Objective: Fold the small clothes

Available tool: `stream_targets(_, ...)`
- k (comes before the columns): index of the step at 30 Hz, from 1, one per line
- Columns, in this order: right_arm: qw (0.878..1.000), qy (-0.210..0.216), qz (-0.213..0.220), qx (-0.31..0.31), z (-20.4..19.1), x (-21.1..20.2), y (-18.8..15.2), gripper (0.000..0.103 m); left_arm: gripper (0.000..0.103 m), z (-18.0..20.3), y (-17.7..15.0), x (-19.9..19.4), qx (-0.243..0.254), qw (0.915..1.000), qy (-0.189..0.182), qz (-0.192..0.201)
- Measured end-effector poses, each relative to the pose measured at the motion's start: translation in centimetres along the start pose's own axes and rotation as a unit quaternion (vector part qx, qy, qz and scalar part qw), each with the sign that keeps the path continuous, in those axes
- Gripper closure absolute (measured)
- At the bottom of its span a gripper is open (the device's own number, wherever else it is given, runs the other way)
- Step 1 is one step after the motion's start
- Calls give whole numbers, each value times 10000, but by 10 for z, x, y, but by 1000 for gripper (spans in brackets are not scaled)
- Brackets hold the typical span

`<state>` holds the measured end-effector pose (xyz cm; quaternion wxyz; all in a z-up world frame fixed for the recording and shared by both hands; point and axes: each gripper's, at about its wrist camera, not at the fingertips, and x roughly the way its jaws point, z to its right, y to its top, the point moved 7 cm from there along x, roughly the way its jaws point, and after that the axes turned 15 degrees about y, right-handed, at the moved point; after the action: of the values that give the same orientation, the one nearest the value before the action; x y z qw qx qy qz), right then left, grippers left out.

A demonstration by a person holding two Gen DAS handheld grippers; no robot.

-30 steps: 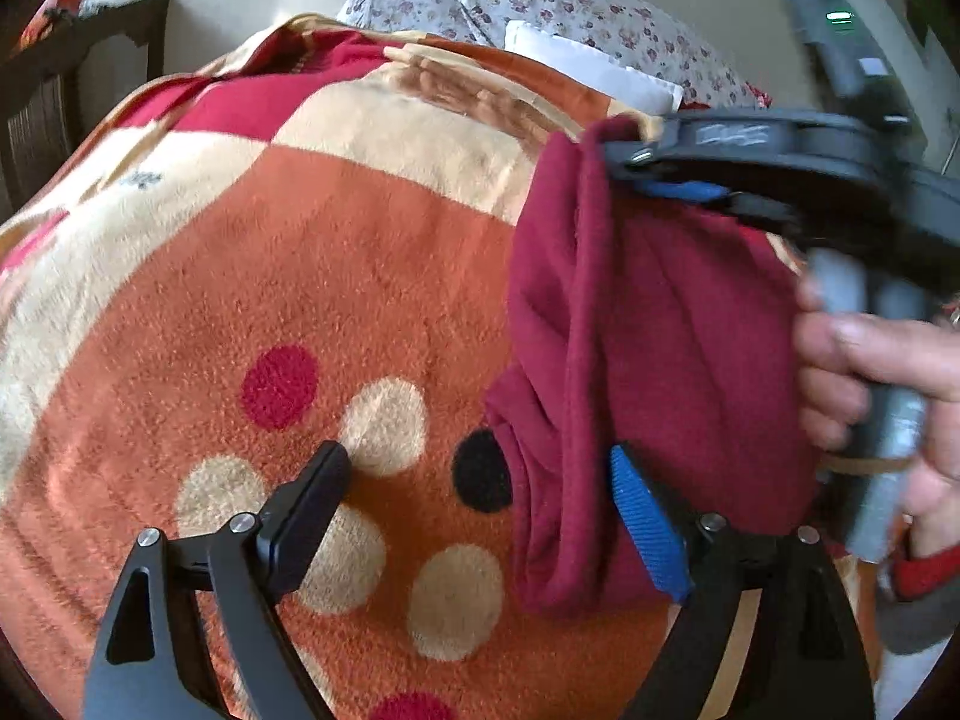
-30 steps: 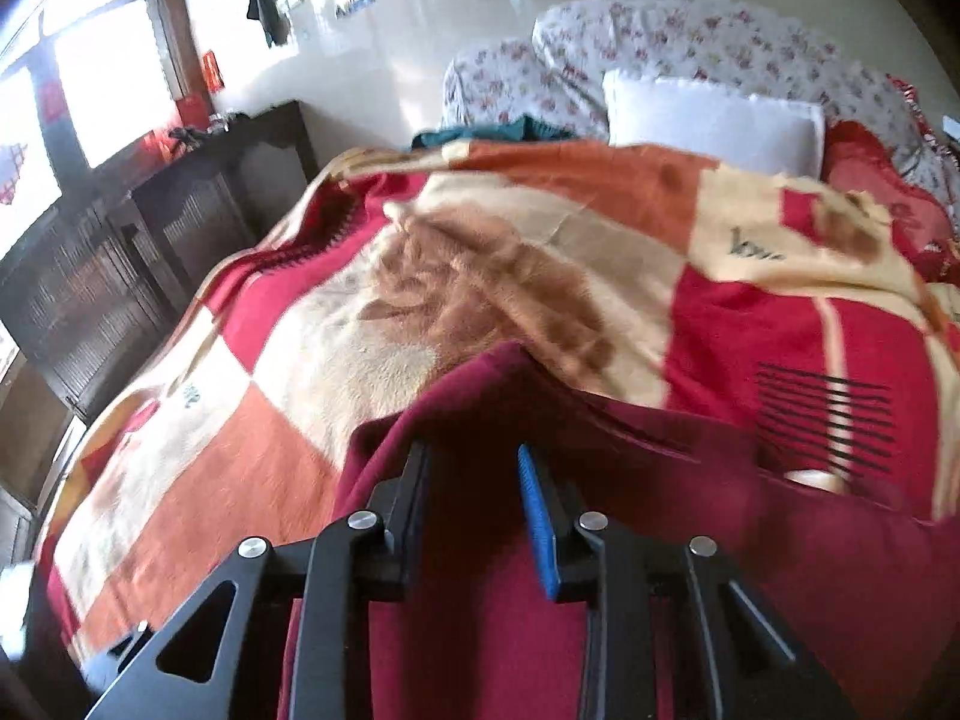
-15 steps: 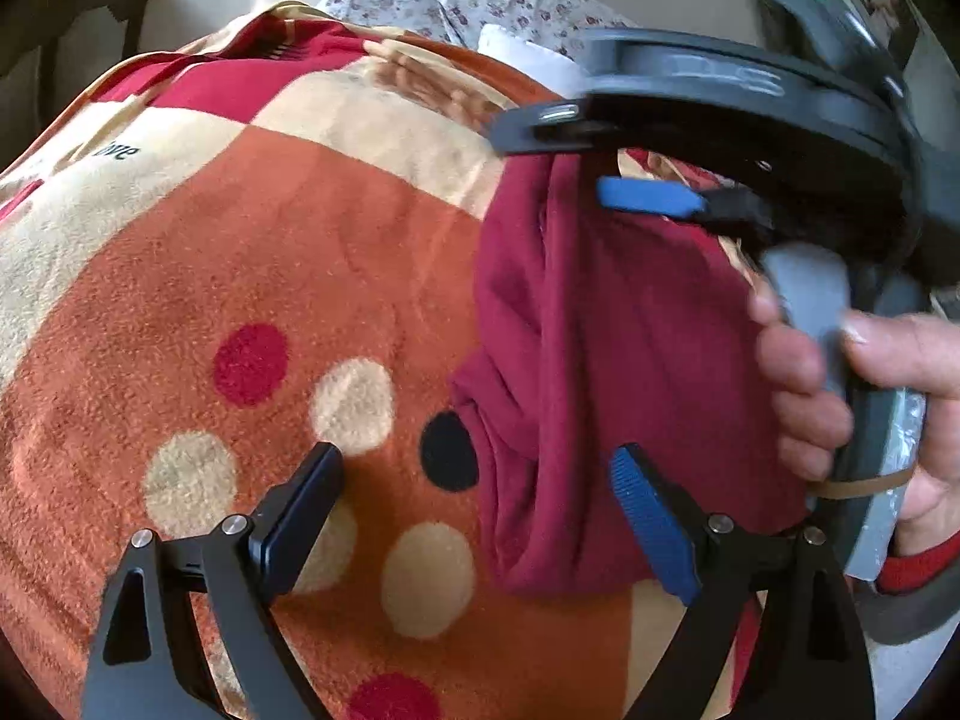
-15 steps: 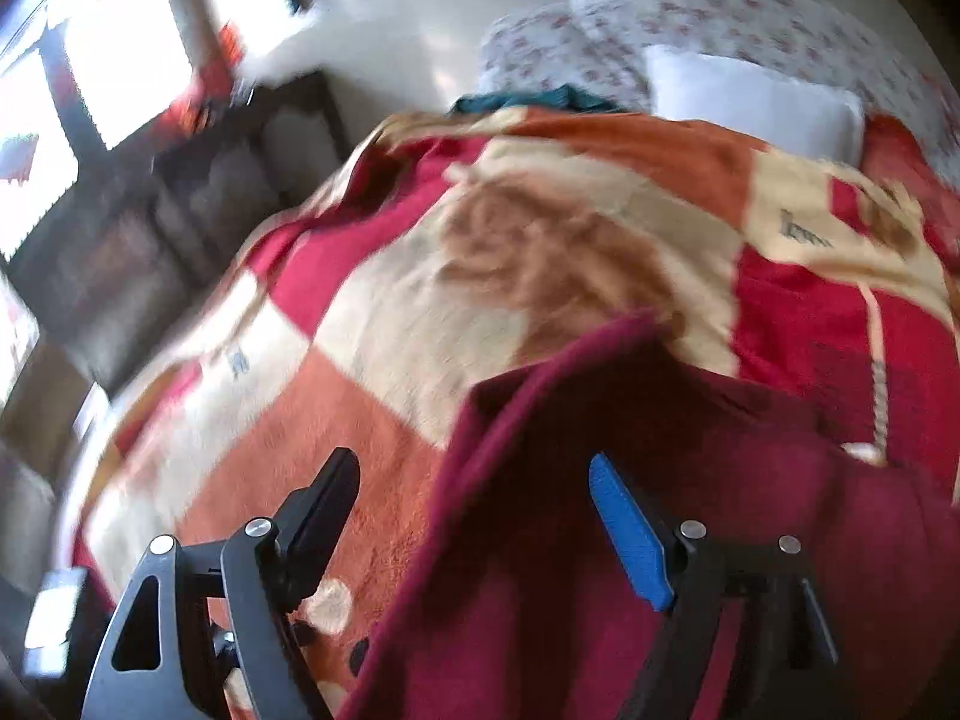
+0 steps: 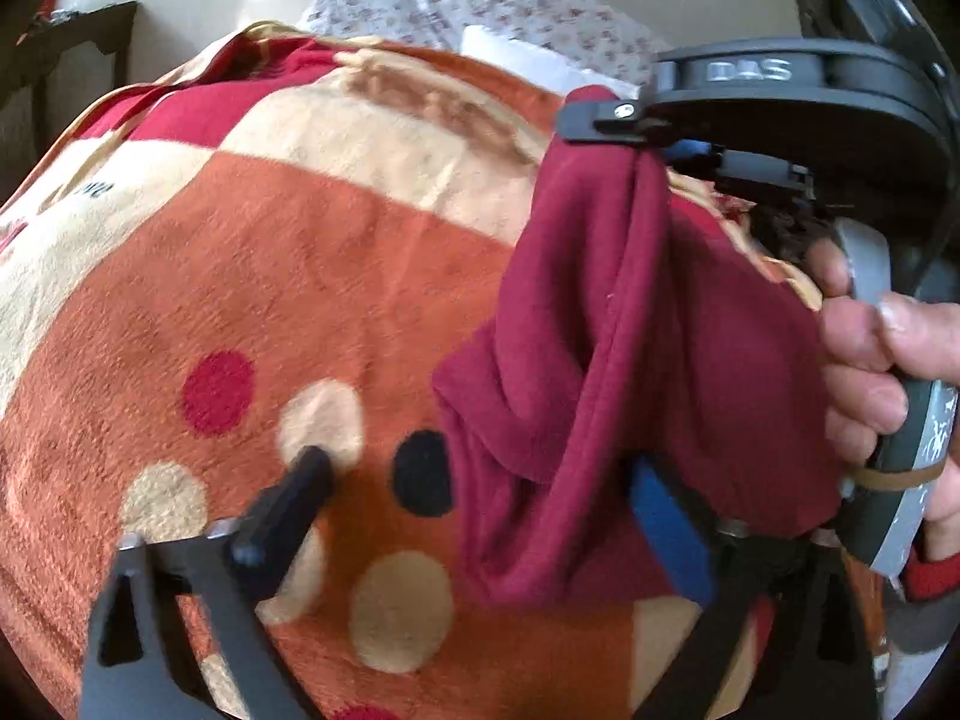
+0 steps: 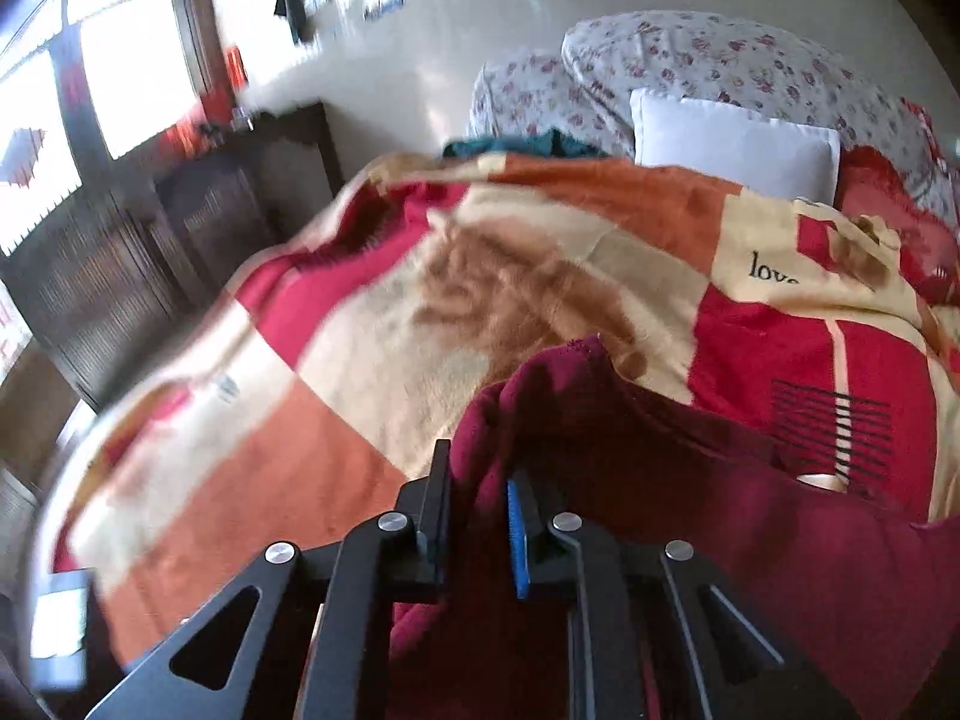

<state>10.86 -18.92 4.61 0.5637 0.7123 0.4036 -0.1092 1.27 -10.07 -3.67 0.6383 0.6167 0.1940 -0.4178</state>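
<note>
A maroon garment (image 5: pixel 606 360) lies bunched on the patterned blanket (image 5: pixel 312 276). Its upper edge is pinched and lifted by my right gripper (image 5: pixel 636 138), whose jaws are closing. In the right wrist view that gripper (image 6: pixel 480 522) has a fold of the maroon garment (image 6: pixel 690 540) pressed between its narrow jaws. My left gripper (image 5: pixel 480 510) sits low over the garment's lower end, jaws closing. The blue pad (image 5: pixel 666 522) is against the cloth. The black finger (image 5: pixel 288 504) rests apart on the blanket.
A person's hand (image 5: pixel 870 372) grips the right tool's handle. Floral pillows (image 6: pixel 720 60) and a white pillow (image 6: pixel 732 144) lie at the head of the bed, with a teal cloth (image 6: pixel 522 147) beside them. A dark wooden cabinet (image 6: pixel 150 252) stands under the window.
The right gripper opened wide, then closed on the garment's edge and rose a little with it. The left gripper's fingers came closer together.
</note>
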Motion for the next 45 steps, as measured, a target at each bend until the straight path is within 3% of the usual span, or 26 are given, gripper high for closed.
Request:
stream_targets(1,9999,60,79,37,1,-11,1,88,56,5,-1,-4,11,9998,-195,-72)
stream_targets(4,9994,209,239,158,6,-40,2,88,74,19,4,-22,124,9996,-272,15)
stream_targets(7,9987,141,463,174,17,-77,2,88,77,45,12,-58,463,9976,-153,485)
stream_targets(14,9935,-24,1060,422,62,-169,2,88,77,150,21,-123,1457,9817,-716,998)
stream_targets(19,9904,-426,1138,657,115,-213,-27,89,78,240,-7,-106,2147,9684,-1049,710)
stream_targets(25,9817,-713,889,1522,196,-207,-84,89,84,293,-48,-42,2399,9635,-1184,-121)
stream_targets(29,9684,-391,1198,2154,214,-219,-100,81,82,289,-54,-56,2620,9590,-1077,43)
stream_targets(30,9677,-416,1314,2111,211,-230,-100,81,76,282,-51,-63,2619,9583,-1136,98)
stream_targets(32,9690,-338,1437,1982,197,-249,-103,70,59,264,-41,-85,2555,9591,-1184,288)
stream_targets(34,9679,-187,1556,1967,179,-265,-112,30,44,241,-32,-106,2454,9617,-1036,649)
stream_targets(35,9671,-141,1566,1998,173,-268,-117,23,43,231,-28,-111,2431,9622,-915,815)
stream_targets(37,9668,150,1496,2066,157,-263,-128,21,41,207,-15,-115,2403,9628,-549,1104)
stream_targets(39,9662,304,1351,2176,150,-251,-134,21,40,191,-9,-101,2350,9651,-293,1114)
stream_targets(42,9642,354,1202,2337,148,-228,-138,18,40,178,-9,-72,2126,9741,-145,759)
stream_targets(45,9593,433,1080,2573,154,-203,-140,18,40,177,-20,-44,2109,9767,24,410)
